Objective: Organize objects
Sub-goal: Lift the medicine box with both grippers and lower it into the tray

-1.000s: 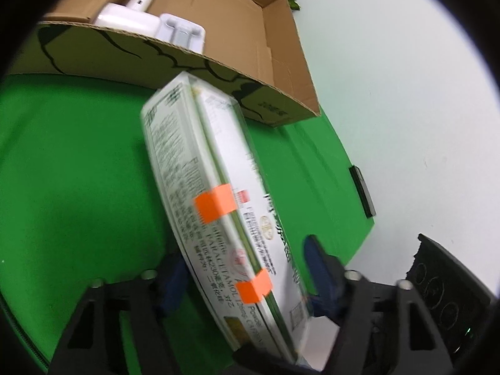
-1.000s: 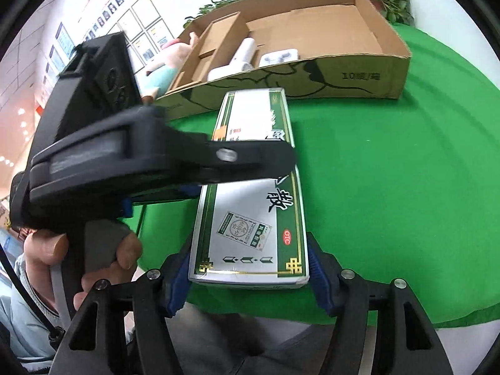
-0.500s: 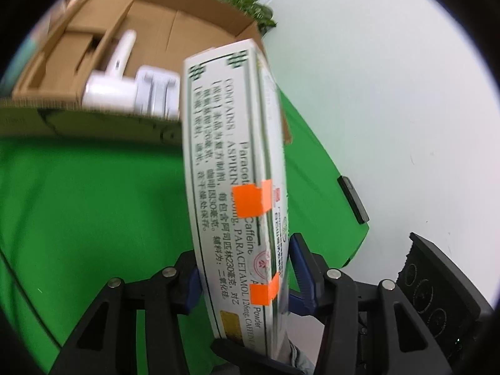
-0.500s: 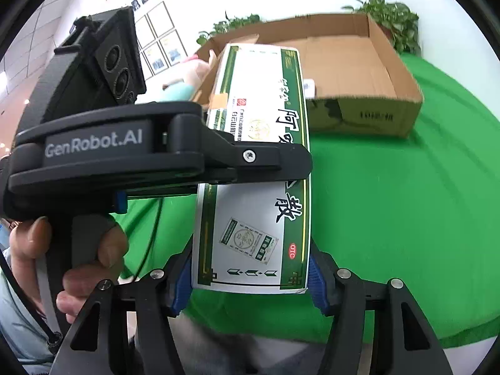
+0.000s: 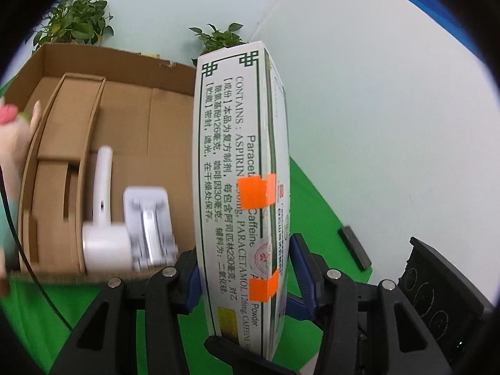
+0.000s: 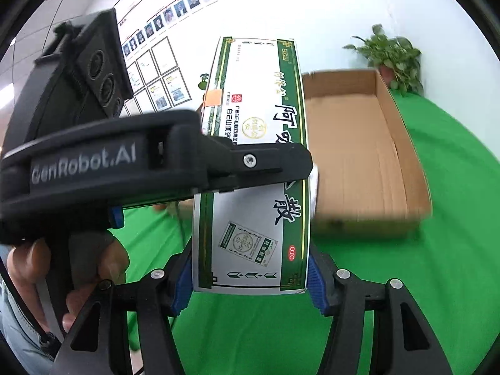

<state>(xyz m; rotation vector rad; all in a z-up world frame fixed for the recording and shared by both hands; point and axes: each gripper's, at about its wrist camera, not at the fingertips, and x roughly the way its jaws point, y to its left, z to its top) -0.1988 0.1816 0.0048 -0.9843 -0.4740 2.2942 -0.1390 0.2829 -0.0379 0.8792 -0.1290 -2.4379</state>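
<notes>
Green cloth point(image 6: 406, 281) covers the work surface, with a white wall behind and potted plants point(image 5: 75, 22) at the far edge. On the cloth sits an open cardboard tray point(image 5: 131, 125); its left part holds a cardboard insert, a white handled device point(image 5: 103, 218) and a white moulded piece point(image 5: 150, 218) just beside it (both blurred). The tray's right part shows bare cardboard.

I hold one white-and-green medicine box point(image 6: 256, 172) clear of the cloth with both tools. My right gripper point(image 6: 250, 278) pinches the near end of the box, blue pads pressed on its two long sides. My left gripper point(image 5: 243, 278) clamps the same box across its thin dimension, pads against the broad faces; its jaws have just been closing, with the box between them. Two orange tape tabs point(image 5: 256, 187) seal the box's edge. In the right wrist view my left hand point(image 6: 62, 265) grips the black handle of that tool, which crosses in front of the box.
</notes>
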